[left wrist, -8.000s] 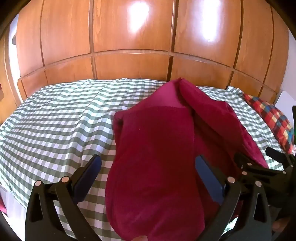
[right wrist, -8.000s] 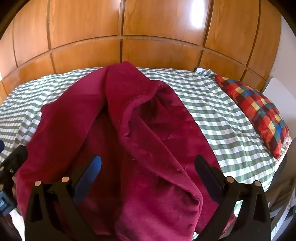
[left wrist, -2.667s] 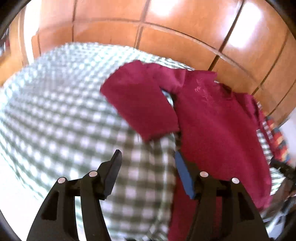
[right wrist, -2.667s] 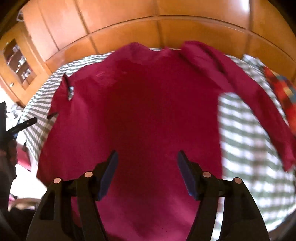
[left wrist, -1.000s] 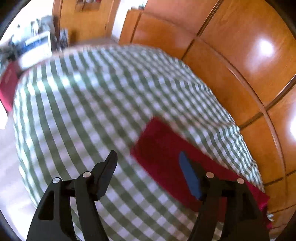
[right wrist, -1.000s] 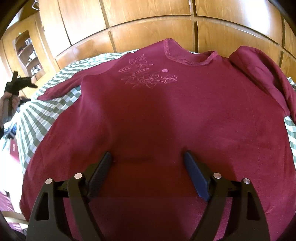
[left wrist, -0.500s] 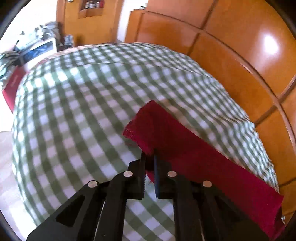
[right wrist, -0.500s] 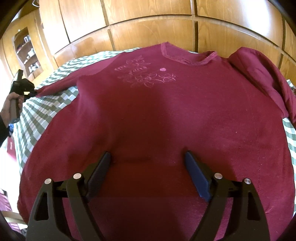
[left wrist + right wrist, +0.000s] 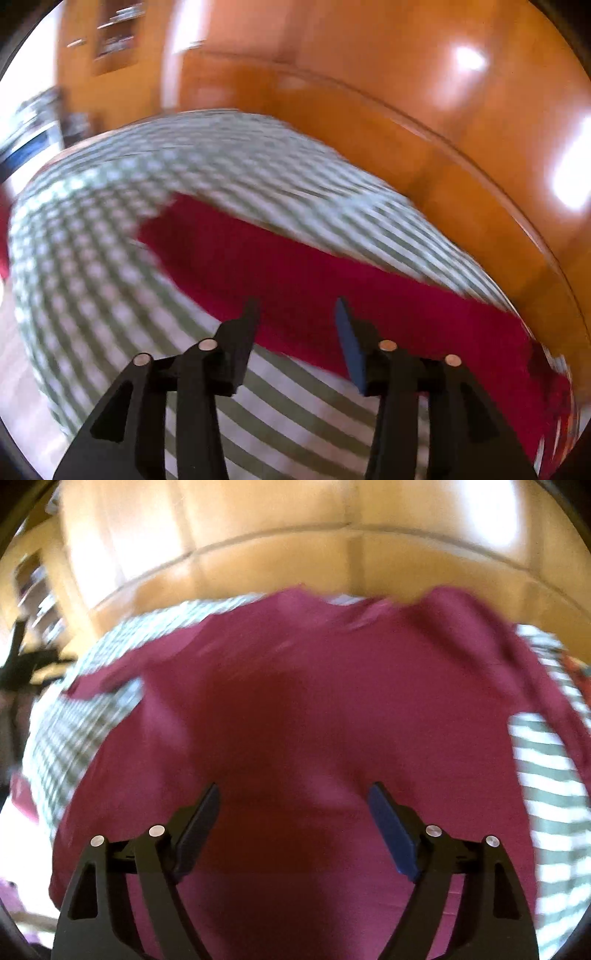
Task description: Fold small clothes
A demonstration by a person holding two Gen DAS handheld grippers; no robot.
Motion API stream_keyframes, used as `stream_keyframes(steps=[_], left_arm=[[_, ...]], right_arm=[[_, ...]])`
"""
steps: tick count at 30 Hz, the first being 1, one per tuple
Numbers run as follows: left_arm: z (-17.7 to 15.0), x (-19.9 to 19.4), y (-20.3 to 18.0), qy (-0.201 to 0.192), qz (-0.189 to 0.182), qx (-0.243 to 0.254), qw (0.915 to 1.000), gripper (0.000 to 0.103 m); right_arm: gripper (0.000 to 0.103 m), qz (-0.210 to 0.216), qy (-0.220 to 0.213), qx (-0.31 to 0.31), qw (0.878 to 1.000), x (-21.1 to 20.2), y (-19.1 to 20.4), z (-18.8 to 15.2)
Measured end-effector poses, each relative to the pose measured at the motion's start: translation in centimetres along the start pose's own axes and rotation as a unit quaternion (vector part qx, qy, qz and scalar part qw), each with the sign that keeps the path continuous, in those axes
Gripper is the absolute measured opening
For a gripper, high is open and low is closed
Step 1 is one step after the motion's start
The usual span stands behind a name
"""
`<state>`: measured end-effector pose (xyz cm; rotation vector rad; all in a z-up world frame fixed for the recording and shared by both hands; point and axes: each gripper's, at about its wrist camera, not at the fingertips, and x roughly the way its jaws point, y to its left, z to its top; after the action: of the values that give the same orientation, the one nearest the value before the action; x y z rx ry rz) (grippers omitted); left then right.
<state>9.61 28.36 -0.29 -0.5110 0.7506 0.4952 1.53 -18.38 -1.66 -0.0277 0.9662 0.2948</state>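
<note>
No legible text, label, brand mark, number or sign is found in either wrist view. Both views are motion-blurred. The surfaces inspected carry no readable marking.
</note>
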Motion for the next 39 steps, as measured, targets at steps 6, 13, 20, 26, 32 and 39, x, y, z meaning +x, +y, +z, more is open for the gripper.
stream_keyframes(steps=[6, 13, 20, 26, 32, 39], left_arm=[[-8.6, -3.2, -10.9, 0.028, -0.123, 0.154, 0.9800, 0.055], [-17.3, -4.1, -19.1, 0.080, -0.166, 0.269, 0.9454, 0.057], [-20.3, -3.1, -21.1, 0.091, -0.137, 0.319, 0.9336, 0.062], [-20.0, -2.2, -21.2, 0.095, -0.134, 0.313, 0.9355, 0.069], [-19.9, -1.8, -21.4, 0.101, -0.135, 0.301, 0.9386, 0.070], [-19.7, -1.2, -21.4, 0.106, -0.136, 0.295, 0.9398, 0.072]], right_arm=[[0.068, -0.193, -0.041, 0.091, 0.976, -6.3, -12.8, -1.8], [0.063, -0.363, 0.033, 0.119, 0.923, -5.2, -25.7, -4.6], [0.008, -0.316, -0.002, 0.125, 0.940, -7.9, -26.2, -3.1], [0.008, -0.282, -0.113, 0.156, 0.940, -17.3, -25.8, 0.9], [0.008, -0.284, -0.122, 0.215, 0.926, -19.6, -31.4, 6.4], [0.008, -0.331, 0.030, 0.300, 0.894, -10.6, -42.1, 8.3]])
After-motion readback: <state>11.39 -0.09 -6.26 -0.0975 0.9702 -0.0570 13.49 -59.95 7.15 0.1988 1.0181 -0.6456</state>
